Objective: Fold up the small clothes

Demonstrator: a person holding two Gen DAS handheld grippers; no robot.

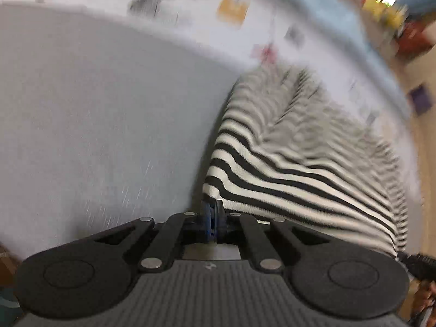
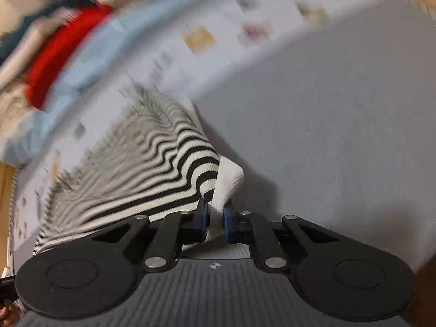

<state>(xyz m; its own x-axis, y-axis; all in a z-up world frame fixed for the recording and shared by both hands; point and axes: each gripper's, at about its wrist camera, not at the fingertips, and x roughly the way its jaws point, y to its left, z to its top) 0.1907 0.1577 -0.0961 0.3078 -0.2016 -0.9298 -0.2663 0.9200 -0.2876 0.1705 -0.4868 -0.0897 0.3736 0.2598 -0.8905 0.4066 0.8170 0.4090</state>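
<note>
A small black-and-white striped garment (image 1: 294,163) lies over a grey surface (image 1: 109,122) and stretches to the right in the left wrist view. My left gripper (image 1: 214,212) is shut on its near left corner, the blue pads pressed together on the striped hem. In the right wrist view the same striped garment (image 2: 152,169) runs off to the left, ending in a plain white cuff (image 2: 229,179). My right gripper (image 2: 215,216) is shut on that white cuff, which fills the narrow gap between the pads. Both views are blurred.
Beyond the grey surface lies a pale patterned sheet (image 2: 218,35) with small coloured squares. A red cloth (image 2: 62,51) and a light blue cloth (image 2: 90,65) lie at the far left in the right wrist view. Wooden floor (image 1: 425,103) shows at the right edge.
</note>
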